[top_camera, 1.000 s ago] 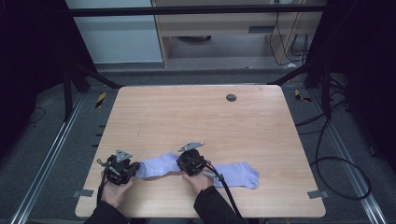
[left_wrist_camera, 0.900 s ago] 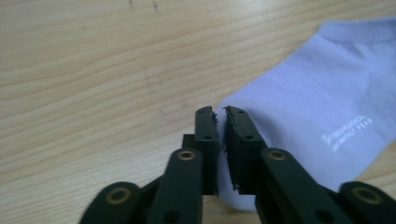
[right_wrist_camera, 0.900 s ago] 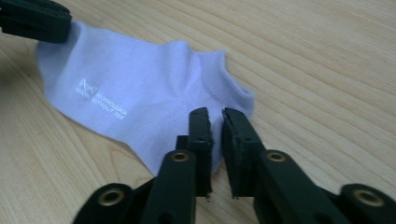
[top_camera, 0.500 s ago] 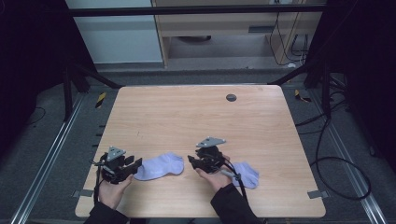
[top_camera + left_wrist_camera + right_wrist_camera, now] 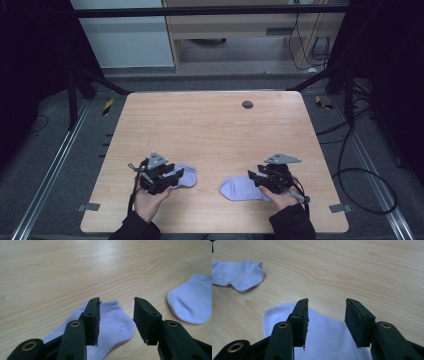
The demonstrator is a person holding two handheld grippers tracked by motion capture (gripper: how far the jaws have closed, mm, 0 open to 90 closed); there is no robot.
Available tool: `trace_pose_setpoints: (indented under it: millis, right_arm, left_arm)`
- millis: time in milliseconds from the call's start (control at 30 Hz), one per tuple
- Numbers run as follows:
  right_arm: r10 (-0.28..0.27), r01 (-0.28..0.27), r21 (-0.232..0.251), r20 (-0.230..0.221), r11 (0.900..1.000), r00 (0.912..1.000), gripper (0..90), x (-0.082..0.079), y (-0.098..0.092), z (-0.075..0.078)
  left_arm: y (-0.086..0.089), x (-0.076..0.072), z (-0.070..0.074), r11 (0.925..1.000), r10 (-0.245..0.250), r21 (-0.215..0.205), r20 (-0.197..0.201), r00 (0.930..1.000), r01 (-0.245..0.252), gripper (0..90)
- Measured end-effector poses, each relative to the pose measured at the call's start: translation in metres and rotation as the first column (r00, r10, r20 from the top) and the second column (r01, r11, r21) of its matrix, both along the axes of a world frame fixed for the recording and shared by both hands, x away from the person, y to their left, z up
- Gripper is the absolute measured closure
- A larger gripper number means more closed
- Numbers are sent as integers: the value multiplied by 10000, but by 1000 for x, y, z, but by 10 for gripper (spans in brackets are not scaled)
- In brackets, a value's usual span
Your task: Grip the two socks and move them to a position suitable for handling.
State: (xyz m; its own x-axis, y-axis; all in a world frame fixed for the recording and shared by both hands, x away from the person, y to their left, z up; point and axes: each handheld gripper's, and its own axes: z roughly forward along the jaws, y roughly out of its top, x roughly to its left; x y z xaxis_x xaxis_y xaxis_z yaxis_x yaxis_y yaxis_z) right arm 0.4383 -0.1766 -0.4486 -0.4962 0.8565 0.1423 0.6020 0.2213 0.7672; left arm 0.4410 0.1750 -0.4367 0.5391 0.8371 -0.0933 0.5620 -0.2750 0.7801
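Now we've let go: both grippers [image 5: 172,176] [image 5: 254,179], fingers just opened wide, nothing held, over two separated pale-lilac ankle socks [image 5: 184,175] [image 5: 241,188]. Next, prob. withdraw w/o snagging.

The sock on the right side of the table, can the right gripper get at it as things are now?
Probably yes. The right gripper hangs directly over the right sock with its jaws open, having just been opening, and nothing between them. The left sock lies apart on the bare table, so nothing blocks the way down.
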Motion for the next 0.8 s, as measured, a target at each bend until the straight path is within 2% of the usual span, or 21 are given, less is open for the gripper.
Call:
trace_pose_setpoints:
  millis: [167,333,467,667,800]
  right_arm:
    - [-347,345,-180,-104,9992,9993,557,-4,-23,-8]
    - [-504,497,-464,-136,9977,9986,569,-6,-35,-13]
    - [-668,644,-626,-369,9960,9971,577,-6,-43,-20]
    - [-752,682,-805,-876,9944,9933,614,-3,-49,-31]
    - [-667,568,-965,-1026,9937,9925,633,-2,-48,-34]
  left_arm:
    - [-30,2,-1,9984,-544,161,2,9985,544,567]
    - [-55,5,-7,9951,-945,293,-149,9954,949,579]
    - [-73,5,-13,9920,-1200,379,-218,9925,1207,595]
    - [-96,6,-28,9841,-1636,612,-526,9851,1667,633]
    - [-107,7,-39,9783,-1839,804,-858,9792,1908,647]
